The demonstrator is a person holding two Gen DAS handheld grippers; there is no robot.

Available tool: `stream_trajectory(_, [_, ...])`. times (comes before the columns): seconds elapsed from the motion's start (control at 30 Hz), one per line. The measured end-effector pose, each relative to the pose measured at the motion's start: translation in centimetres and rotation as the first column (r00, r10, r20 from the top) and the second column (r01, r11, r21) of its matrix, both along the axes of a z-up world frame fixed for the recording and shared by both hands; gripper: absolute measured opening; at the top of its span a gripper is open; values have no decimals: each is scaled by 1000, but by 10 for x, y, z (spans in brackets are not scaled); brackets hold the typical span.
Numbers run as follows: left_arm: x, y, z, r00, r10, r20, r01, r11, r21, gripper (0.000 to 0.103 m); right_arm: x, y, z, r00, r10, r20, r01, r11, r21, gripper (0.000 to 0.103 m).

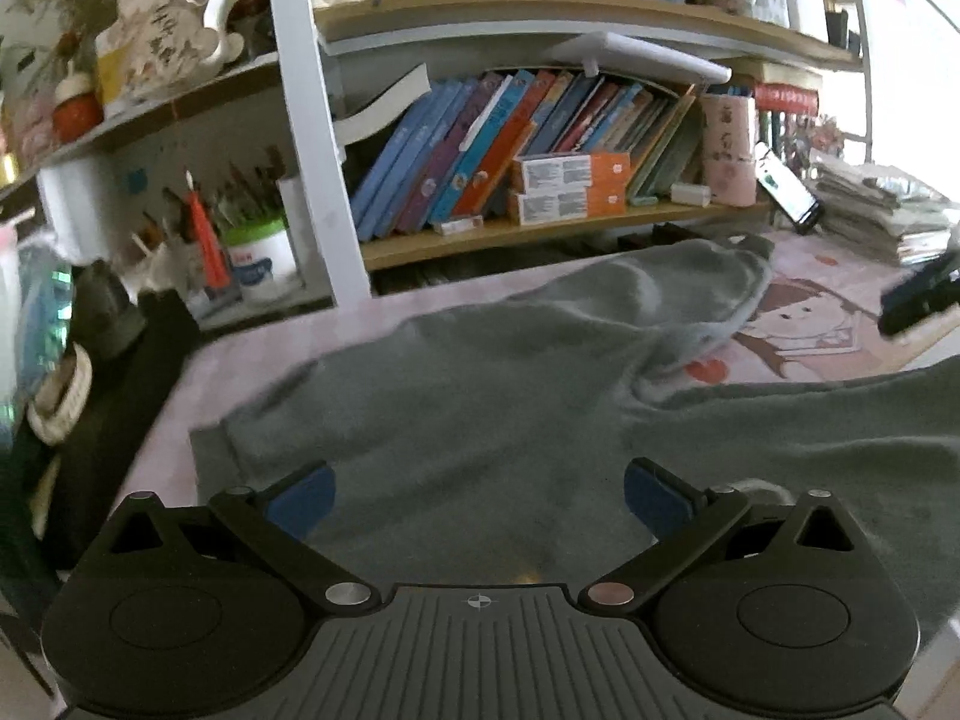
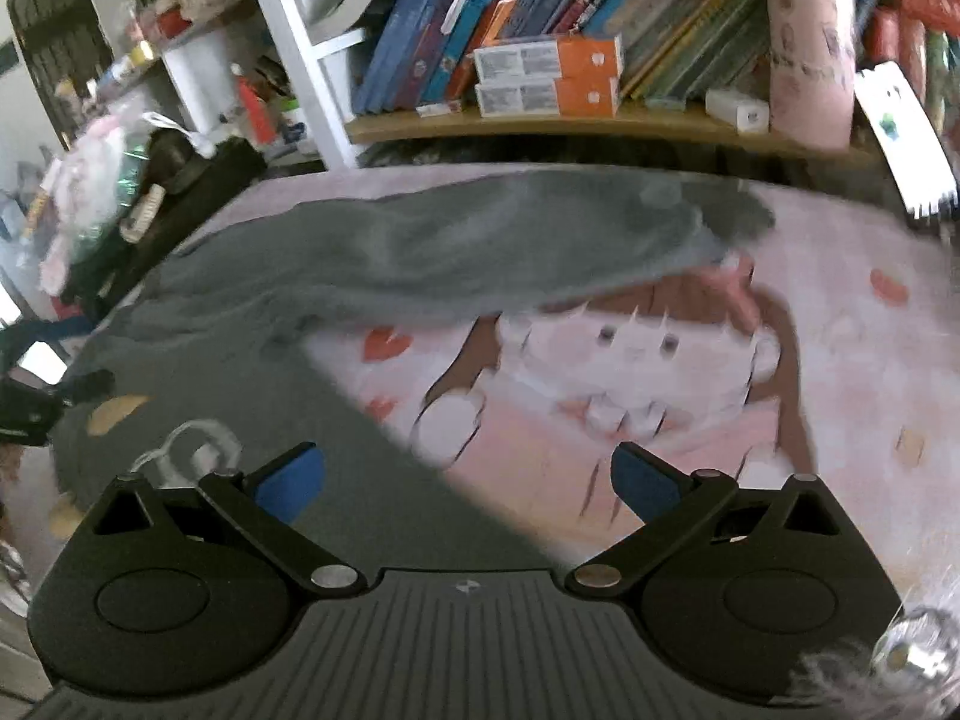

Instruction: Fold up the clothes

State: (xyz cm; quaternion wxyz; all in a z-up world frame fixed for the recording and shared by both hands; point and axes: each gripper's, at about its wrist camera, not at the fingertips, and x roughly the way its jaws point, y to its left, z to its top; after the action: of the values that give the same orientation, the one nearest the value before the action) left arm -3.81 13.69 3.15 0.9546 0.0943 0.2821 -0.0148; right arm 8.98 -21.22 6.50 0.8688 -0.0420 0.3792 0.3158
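In the left wrist view, the far left of the frame held a white tub with a green lid (image 1: pixel 262 264) and a red pen (image 1: pixel 207 240) among brushes, all behind a white shelf post (image 1: pixel 312 120). To the right of the post, a row of books (image 1: pixel 480 144) leaned on a wooden shelf (image 1: pixel 540 228), with two orange and white boxes (image 1: pixel 570 189) stacked in front of them. Further right stood a pink cylinder (image 1: pixel 729 150), then a phone (image 1: pixel 789 189) tilted on its stand, and a pile of papers (image 1: pixel 882 210) at the right edge. Nothing stood between the grippers and the cloth.

The grey sweater (image 1: pixel 480 408) lay spread on a pink table mat (image 1: pixel 840 294) with a cartoon girl printed on it. One sleeve (image 1: pixel 690 294) reached toward the upper right of the frame. The left gripper (image 1: pixel 478 498) was above the middle of the sweater, its blue pads (image 1: pixel 300 498) wide apart and holding nothing. Whether the pads touched the cloth I could not tell.

In the right wrist view, the sweater (image 2: pixel 240 372) filled the left and lower left part, and its sleeve (image 2: pixel 510 240) crossed the upper middle of the frame. The right gripper (image 2: pixel 468 480) was opened wide too and empty, over the diagonal edge where the sweater met the mat (image 2: pixel 840 360). Its left pad (image 2: pixel 291 483) was over the cloth and its right pad (image 2: pixel 645 483) over the cartoon print. This view was blurred.
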Motion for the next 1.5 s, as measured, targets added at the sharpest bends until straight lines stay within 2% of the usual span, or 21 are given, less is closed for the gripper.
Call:
stream_trajectory(0.1, [21,9,2,1000,6,-15,-5,999,46,103,26,10,10,996,25,85,-17,996,-93,103])
stream_trajectory(0.27, [57,27,-3,999,15,-42,-12,998,56,103,72,24,13,984,120,133,-97,981,-167,100])
stream_trajectory(0.43, [91,48,-10,999,12,-53,-10,1000,30,103,124,36,12,974,159,164,-127,974,-187,97])
stream_trajectory(0.5, [105,57,-15,998,25,-52,-23,999,39,103,145,38,9,976,145,165,-113,975,-191,93])
stream_trajectory(0.57, [117,65,-19,997,39,-63,-35,998,52,103,165,41,4,978,135,162,-102,974,-202,84])
stream_trajectory(0.73, [149,76,-25,987,94,-130,-83,993,85,103,202,51,-12,971,154,180,-109,964,-242,83])
stream_trajectory(0.87, [167,77,-26,988,51,-146,-32,991,129,103,223,55,-17,961,203,187,-160,962,-222,83])
stream_trajectory(1.0, [184,79,-24,989,3,-146,11,996,92,101,241,59,-20,959,224,172,-186,959,-213,83])
stream_trajectory(1.07, [192,80,-22,989,-4,-149,14,998,65,93,246,60,-22,957,238,168,-199,955,-220,83])
stream_trajectory(1.1, [197,80,-23,987,-4,-160,14,998,62,85,248,59,-23,956,245,163,-206,952,-227,82])
stream_trajectory(1.13, [202,81,-23,985,-4,-170,15,998,59,79,250,59,-25,955,252,157,-212,949,-234,78])
stream_trajectory(1.17, [208,82,-25,984,-8,-180,19,998,62,78,252,58,-27,954,260,151,-219,945,-241,74])
stream_trajectory(1.43, [227,91,-38,971,-88,-223,94,995,18,81,269,46,-41,960,262,98,-229,938,-259,73])
stream_trajectory(1.5, [230,96,-39,967,-104,-231,106,994,-5,81,273,43,-45,964,254,81,-228,944,-240,73])
